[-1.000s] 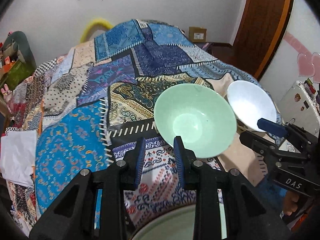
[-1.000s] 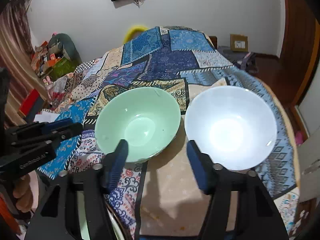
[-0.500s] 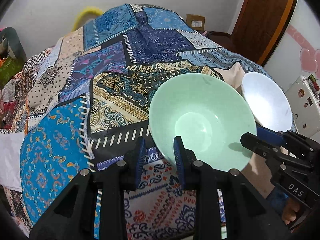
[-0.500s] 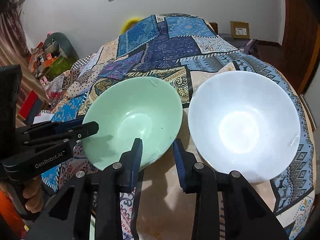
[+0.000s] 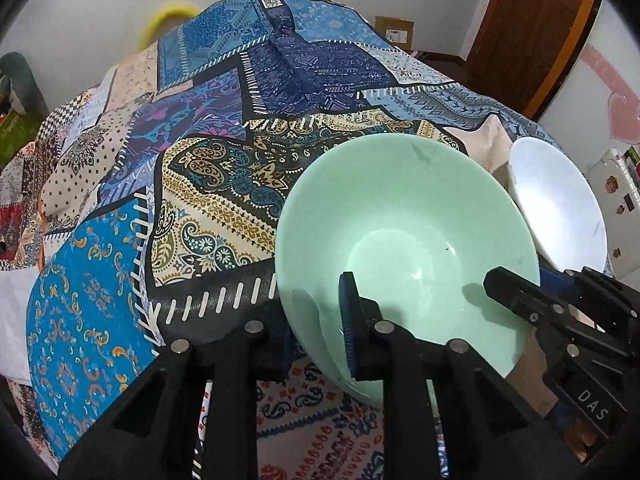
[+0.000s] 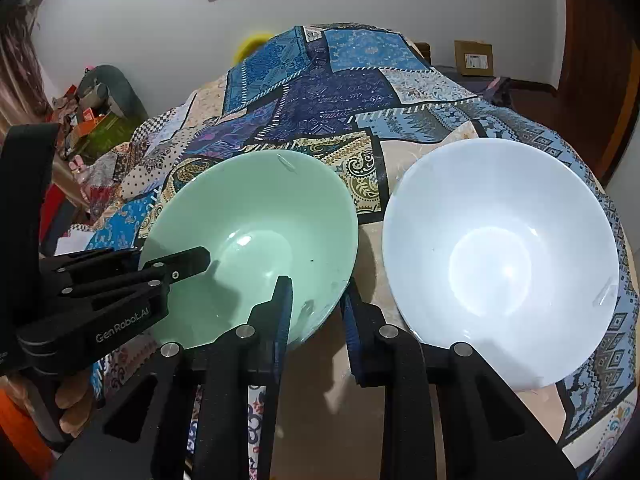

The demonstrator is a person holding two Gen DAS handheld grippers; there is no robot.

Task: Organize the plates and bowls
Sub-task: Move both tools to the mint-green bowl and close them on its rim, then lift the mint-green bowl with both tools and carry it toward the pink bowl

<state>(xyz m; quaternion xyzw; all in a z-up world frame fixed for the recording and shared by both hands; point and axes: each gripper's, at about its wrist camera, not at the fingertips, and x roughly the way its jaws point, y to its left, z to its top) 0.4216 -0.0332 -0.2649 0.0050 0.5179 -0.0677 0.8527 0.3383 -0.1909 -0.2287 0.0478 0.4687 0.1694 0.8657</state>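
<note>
Both tongs just closed on the green bowl (image 6: 256,236): left tongs (image 5: 316,320) pinch its left rim, right tongs (image 6: 316,312) its right rim. White bowl (image 6: 500,256) sits just right of right tongs. Lift looks next.

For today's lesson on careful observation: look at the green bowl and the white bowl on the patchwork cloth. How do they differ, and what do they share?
The green bowl is pale mint; the white bowl is plain white. Both grippers, left gripper and right gripper, clamp the green bowl's rim; nothing touches the white bowl. Seen from the right wrist, the green bowl sits left of the white bowl. Shared: both are round, empty, upright and rest on the patchwork cloth.
</note>
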